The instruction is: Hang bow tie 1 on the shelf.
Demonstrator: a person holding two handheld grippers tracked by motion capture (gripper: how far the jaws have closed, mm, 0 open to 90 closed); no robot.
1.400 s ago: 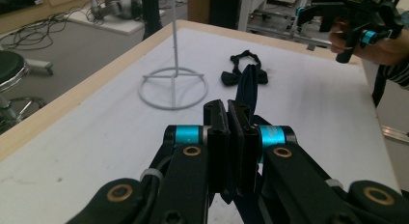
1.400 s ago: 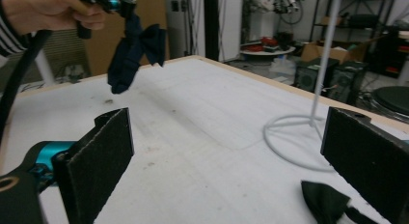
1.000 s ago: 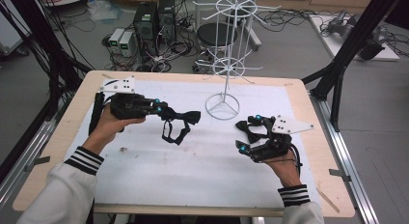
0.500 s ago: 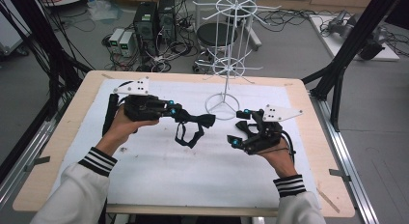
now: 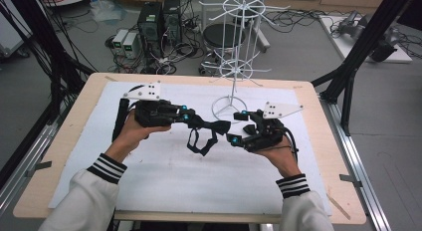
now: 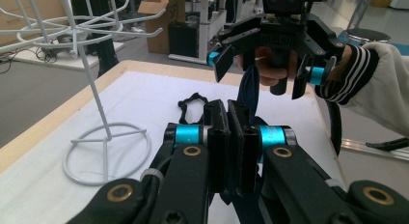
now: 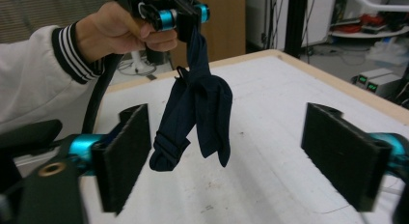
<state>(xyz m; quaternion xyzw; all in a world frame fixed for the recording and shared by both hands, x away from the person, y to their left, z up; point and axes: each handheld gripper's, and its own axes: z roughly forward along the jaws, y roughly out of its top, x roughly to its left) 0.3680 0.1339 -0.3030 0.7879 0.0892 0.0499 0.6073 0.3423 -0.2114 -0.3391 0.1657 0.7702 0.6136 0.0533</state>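
Note:
A dark navy bow tie (image 5: 213, 127) with a looped strap (image 5: 200, 144) hangs above the white mat (image 5: 164, 181). My left gripper (image 5: 199, 122) is shut on its top end, and in the left gripper view the fabric (image 6: 250, 89) rises from between the pressed pads (image 6: 218, 137). My right gripper (image 5: 238, 127) faces it from the right, open. Its jaws have just been closing a little. In the right gripper view the bow tie (image 7: 197, 113) dangles from the left gripper (image 7: 185, 14) ahead of the wide gap of the right gripper (image 7: 231, 161), near the left pad (image 7: 123, 151), touching neither pad.
A white wire display rack (image 5: 234, 66) stands on its ring base (image 5: 229, 109) at the back middle of the table, just behind both grippers; that base (image 6: 106, 151) lies left in the left gripper view. Black frame posts (image 5: 358, 57) flank the wooden table edge (image 5: 318, 106).
Both hands have moved inward and toward the rack, so the grippers now face each other closely. The bow tie travelled right with the left gripper. The right jaws have narrowed slightly.

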